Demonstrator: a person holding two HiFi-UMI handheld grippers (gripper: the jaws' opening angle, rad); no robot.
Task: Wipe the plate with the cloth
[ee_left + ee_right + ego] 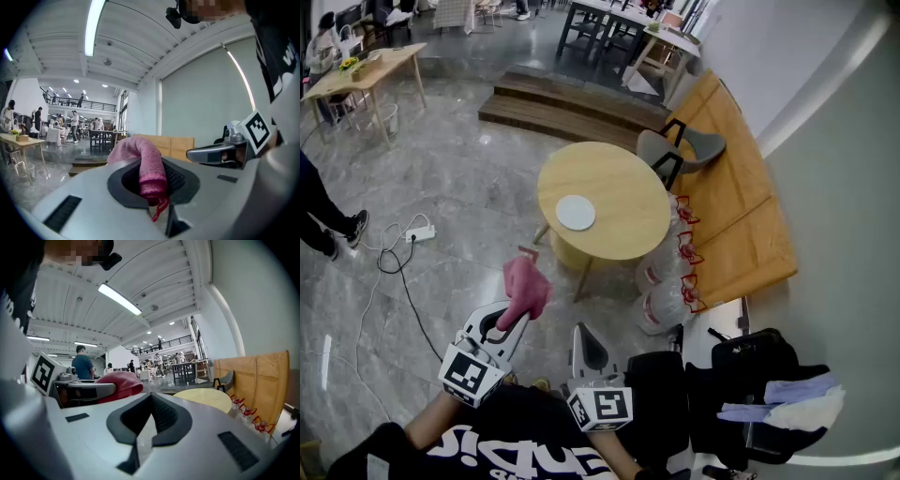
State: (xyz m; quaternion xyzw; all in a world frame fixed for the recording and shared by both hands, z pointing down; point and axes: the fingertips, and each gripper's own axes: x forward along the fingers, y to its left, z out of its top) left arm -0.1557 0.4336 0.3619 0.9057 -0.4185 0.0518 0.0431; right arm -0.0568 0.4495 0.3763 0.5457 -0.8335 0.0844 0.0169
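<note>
Pink cloth (526, 289) is hanging from the left gripper (514, 319) in the head view, well apart from the white plate (576, 212) on the round tabletop (623, 202). In the left gripper view, its fingers (117, 187) are pinching only the cloth's edge, so hard wiping is probably risking a slip. In the right gripper view, the right gripper (147, 423) is sitting closed on nothing, so the unbraced plate could be sliding.

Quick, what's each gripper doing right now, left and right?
Left gripper: closed on the pink cloth, holding it up in the air.
Right gripper: jaws together, nothing between them.
</note>
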